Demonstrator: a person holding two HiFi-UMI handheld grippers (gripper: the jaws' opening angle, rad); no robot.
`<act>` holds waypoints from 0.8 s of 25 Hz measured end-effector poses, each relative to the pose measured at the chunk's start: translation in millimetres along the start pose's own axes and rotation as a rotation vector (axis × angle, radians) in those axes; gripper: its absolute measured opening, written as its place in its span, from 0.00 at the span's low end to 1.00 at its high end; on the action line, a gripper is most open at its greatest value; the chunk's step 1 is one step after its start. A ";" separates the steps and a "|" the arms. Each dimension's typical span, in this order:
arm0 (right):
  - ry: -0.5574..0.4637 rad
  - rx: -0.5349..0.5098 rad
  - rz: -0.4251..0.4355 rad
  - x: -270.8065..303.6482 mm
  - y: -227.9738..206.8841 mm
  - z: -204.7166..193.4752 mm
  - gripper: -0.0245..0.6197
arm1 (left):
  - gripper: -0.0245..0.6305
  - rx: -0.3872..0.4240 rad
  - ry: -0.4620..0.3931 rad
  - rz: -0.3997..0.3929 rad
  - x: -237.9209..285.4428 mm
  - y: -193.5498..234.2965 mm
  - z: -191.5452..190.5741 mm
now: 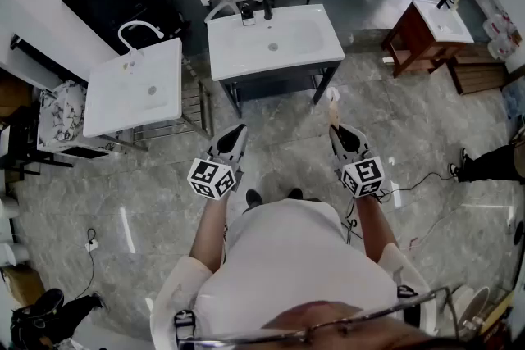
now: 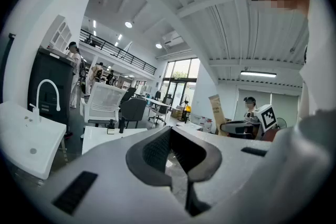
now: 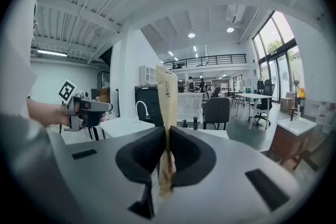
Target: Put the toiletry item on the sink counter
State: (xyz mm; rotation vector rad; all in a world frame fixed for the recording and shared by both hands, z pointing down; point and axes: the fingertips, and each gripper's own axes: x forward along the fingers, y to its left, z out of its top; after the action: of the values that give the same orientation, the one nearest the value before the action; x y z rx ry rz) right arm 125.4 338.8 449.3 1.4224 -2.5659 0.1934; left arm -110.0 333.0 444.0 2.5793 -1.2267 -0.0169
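Right gripper (image 3: 166, 139) is pinching the tan packet (image 3: 167, 97)
Its jaws are pressing almost together on the packet, carrying it over the floor, short of the white sink counter (image 1: 238, 53); left gripper (image 2: 177, 152) is hanging empty, jaws slightly apart.

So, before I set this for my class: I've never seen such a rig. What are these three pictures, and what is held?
No robot here: a person holds a two-jaw gripper in each hand. The head view looks down from their head; the other two look along each gripper's jaws. The left gripper is empty, jaws slightly apart. The right gripper is shut on a flat tan toiletry tube, standing upright. Ahead stands a white sink counter, with other basins either side.
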 end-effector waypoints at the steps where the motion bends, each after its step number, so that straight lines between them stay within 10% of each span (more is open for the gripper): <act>1: -0.001 -0.001 0.001 0.6 -0.8 0.2 0.09 | 0.04 0.000 -0.002 0.001 0.9 0.3 0.6; 20: -0.016 0.043 0.012 -1.7 -15.4 -0.7 0.09 | 0.04 -0.006 0.010 0.008 10.7 -7.2 -7.2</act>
State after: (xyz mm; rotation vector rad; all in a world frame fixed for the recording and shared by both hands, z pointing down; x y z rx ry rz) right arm 139.4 332.2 449.8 1.4293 -2.5992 0.2415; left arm -96.8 331.0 450.2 2.5663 -1.2318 -0.0059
